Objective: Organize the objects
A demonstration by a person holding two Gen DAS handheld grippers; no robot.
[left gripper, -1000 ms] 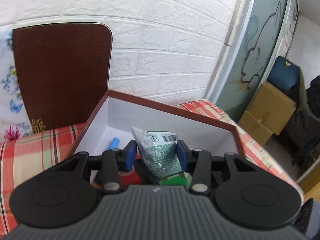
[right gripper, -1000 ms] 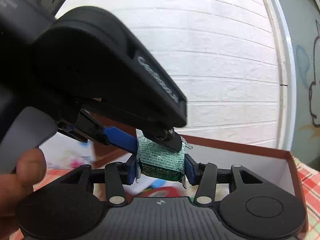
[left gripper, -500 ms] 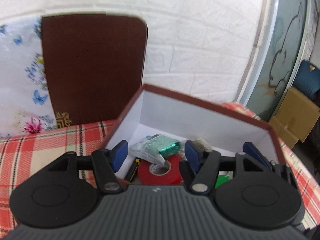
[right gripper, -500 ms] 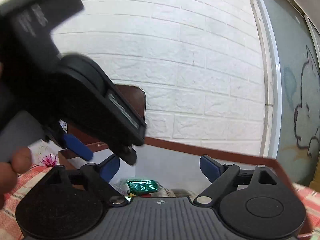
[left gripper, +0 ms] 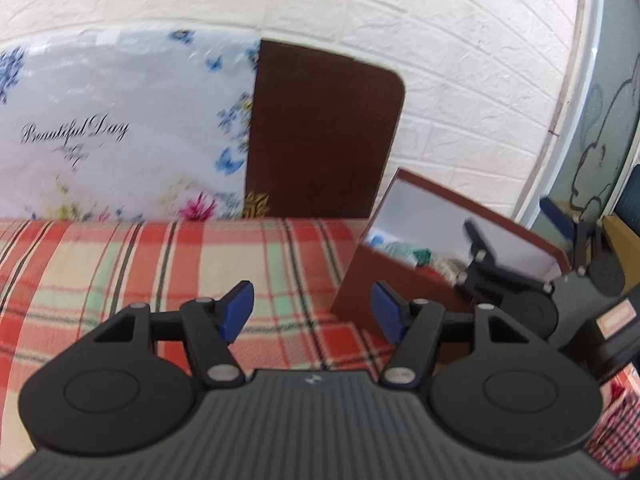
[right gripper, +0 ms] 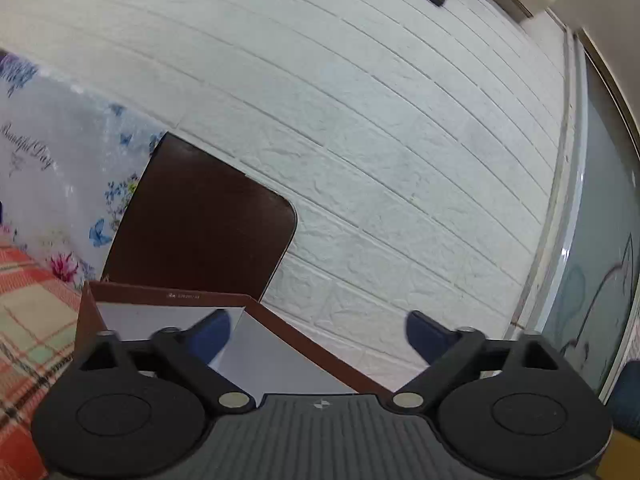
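A brown box with a white inside (left gripper: 360, 284) stands on the plaid cloth at the right of the left wrist view. Green packets (left gripper: 404, 250) and other small items lie inside it. My left gripper (left gripper: 312, 312) is open and empty, over the cloth to the left of the box. My right gripper (right gripper: 318, 330) is open and empty, just above the box (right gripper: 272, 354); it also shows in the left wrist view (left gripper: 516, 236) over the box's right side.
A plaid tablecloth (left gripper: 140, 264) covers the table. A dark brown board (left gripper: 320, 140) and a floral printed sheet (left gripper: 100, 132) lean against the white brick wall (right gripper: 360, 140). A glass door (right gripper: 608, 240) is at the right.
Both grippers held one green packet over the box, then opened and dropped it inside. My left gripper has since swung left, away from the box. My right gripper has tilted upward.
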